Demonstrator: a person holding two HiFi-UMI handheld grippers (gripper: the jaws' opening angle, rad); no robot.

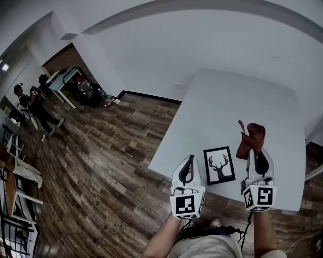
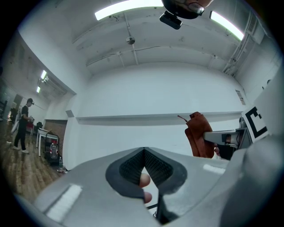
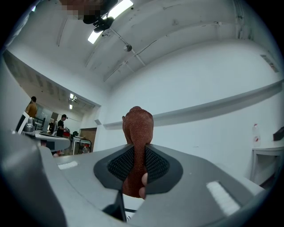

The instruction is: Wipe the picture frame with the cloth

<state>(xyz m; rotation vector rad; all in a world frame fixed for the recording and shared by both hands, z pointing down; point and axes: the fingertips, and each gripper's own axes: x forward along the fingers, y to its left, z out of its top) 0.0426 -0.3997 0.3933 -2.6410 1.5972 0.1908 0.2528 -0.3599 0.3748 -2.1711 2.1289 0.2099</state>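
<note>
Left gripper (image 1: 190, 159) was fully closed, pads meeting, nothing between them. It was held over the near edge of the table (image 1: 237, 101), just left of the picture frame (image 1: 219, 165). Right gripper (image 1: 254, 152) was clamped on the cloth (image 1: 251, 137), a rust-brown rag bunched up and sticking out past the jaw tips. The rag sat right of the frame and apart from it.

The frame lay flat near the table's front edge, between the two grippers: black border, white print of a deer head with antlers. The table top was plain white, with only the frame on it.

The room had a dark wood-plank floor (image 1: 101, 161), white walls (image 1: 176, 45) and strip lights (image 2: 128, 9) on the ceiling. At the far left, a person (image 1: 38, 108) stood beside a light-coloured desk (image 1: 64, 79), with a patch of brick wall (image 1: 63, 59) behind. White chairs (image 1: 22, 174) were at the left edge of the head view.
</note>
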